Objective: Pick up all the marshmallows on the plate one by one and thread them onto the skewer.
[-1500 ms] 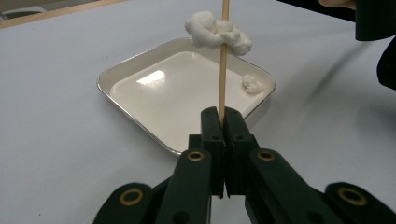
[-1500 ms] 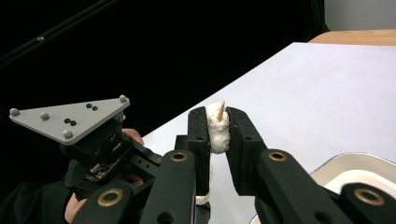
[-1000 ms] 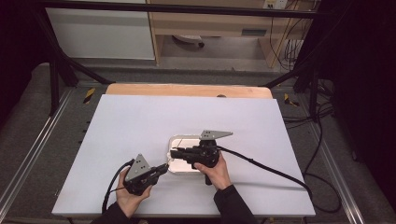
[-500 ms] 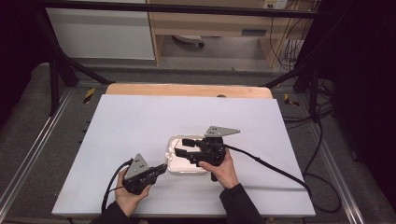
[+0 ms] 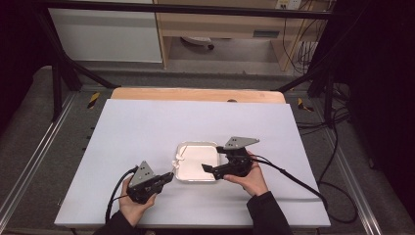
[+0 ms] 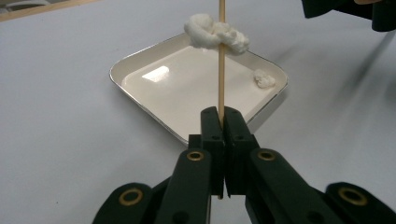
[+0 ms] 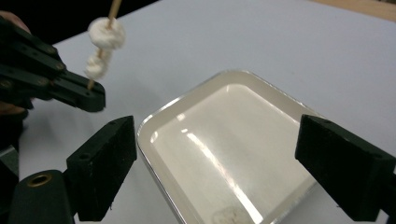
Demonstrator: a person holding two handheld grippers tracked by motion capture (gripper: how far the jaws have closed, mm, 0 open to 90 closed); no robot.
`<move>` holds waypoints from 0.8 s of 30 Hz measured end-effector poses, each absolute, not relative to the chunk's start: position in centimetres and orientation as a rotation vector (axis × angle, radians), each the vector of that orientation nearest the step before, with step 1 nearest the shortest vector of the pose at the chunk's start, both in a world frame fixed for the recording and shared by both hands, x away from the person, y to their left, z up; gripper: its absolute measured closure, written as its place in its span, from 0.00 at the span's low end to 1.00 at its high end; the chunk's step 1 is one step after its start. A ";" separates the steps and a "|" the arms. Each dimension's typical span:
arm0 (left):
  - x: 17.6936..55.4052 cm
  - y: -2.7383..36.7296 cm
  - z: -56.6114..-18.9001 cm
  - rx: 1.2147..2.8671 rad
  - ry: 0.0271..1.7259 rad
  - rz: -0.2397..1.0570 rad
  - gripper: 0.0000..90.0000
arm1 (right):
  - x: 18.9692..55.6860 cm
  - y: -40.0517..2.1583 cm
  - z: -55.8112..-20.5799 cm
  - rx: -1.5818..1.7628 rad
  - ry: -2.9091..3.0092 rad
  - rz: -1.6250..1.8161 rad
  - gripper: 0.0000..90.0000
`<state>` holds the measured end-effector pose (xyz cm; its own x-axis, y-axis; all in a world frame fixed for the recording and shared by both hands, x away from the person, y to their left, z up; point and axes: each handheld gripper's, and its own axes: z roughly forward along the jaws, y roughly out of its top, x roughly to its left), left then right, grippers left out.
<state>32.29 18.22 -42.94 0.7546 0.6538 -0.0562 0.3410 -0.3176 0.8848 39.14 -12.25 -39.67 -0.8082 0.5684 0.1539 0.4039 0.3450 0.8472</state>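
On the pale table (image 5: 147, 127), near its front edge, a white square tray (image 5: 192, 172) is seen lying flat between the two hand-held grippers. At the tray's near left corner the left gripper (image 6: 221, 122) is held low, and its jaws are clamped tight on a thin wooden skewer (image 6: 221, 74), which is gripped at its lower end and rises upright from between the pads. Soft white pieces (image 6: 215, 35) are threaded on the skewer well above the jaws, bunched together on the stick and raised over the tray's corner. One small white lump (image 6: 264, 79) is left lying inside the tray by its rim. At the tray's right edge the right gripper (image 5: 211, 157) is held over the tray, and its jaws have just been opening and are now spread wide, with nothing between them. In the right gripper view the tray's glossy floor (image 7: 233, 149) is framed between the two parted pads, and the skewer with its white pieces (image 7: 106, 35) is seen apart from them.
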 end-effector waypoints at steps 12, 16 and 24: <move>32.3 18.3 -43.0 1.944 0.783 0.385 0.98 | 39.6 -12.3 -42.2 0.841 2.579 1.193 0.40; 32.3 18.4 -43.0 1.946 0.782 0.383 0.98 | 39.6 -12.0 -42.9 0.799 2.605 1.134 0.49; 32.4 18.3 -43.0 1.949 0.779 0.381 0.98 | 39.8 -11.7 -43.8 0.743 2.639 1.067 0.61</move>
<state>32.35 18.34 -43.01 0.7463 0.6630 -0.0586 0.3604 -0.3285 0.8731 39.77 -11.68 -43.77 -0.8537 0.5207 0.0033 0.3767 0.6132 0.6943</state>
